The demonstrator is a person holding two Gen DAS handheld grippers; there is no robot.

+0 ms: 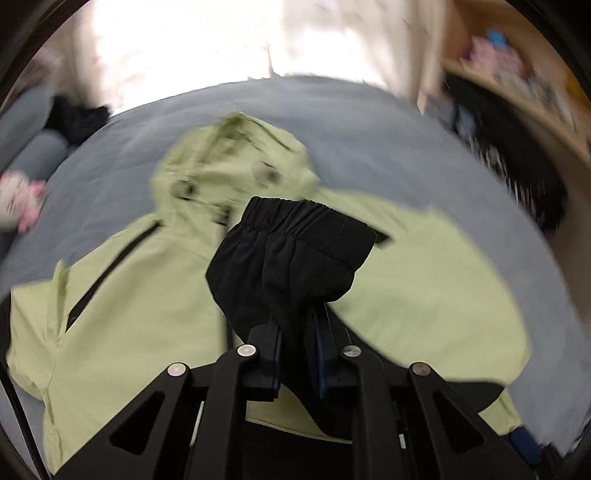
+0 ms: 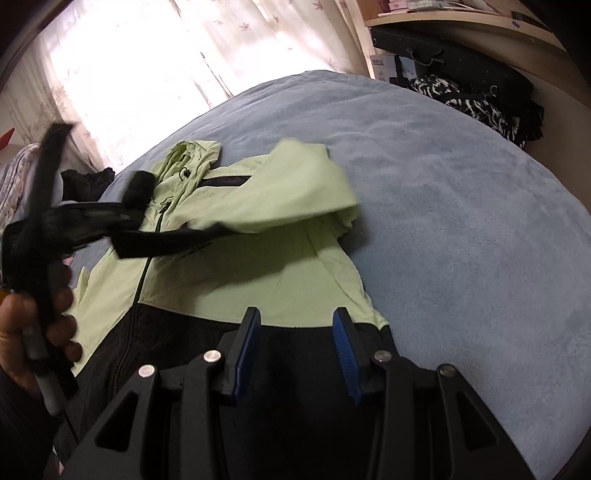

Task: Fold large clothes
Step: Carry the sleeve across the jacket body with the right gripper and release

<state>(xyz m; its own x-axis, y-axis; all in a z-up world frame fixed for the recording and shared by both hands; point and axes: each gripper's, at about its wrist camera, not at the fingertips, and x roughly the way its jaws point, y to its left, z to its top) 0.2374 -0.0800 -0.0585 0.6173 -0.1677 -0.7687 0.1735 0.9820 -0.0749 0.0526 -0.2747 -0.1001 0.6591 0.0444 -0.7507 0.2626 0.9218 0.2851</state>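
A light green hooded jacket (image 1: 140, 302) with black trim lies spread on a blue-grey bed (image 1: 332, 122), hood toward the far side. My left gripper (image 1: 297, 325) is shut on the jacket's black elastic sleeve cuff (image 1: 291, 254) and holds it raised over the jacket's chest. In the right wrist view the jacket (image 2: 266, 236) lies with its right sleeve (image 2: 295, 184) drawn across the body, and the left gripper (image 2: 125, 221) holds the black cuff (image 2: 166, 240) above the zipper. My right gripper (image 2: 295, 332) is open and empty over the jacket's black hem (image 2: 177, 332).
Bright curtains (image 2: 166, 55) hang behind the bed (image 2: 461, 221). A black-and-white patterned cloth (image 2: 472, 99) and dark bags lie by a wooden shelf (image 2: 461, 22) at the right. A dark garment (image 2: 88, 184) and a pink-white toy (image 1: 18, 199) sit at the bed's left edge.
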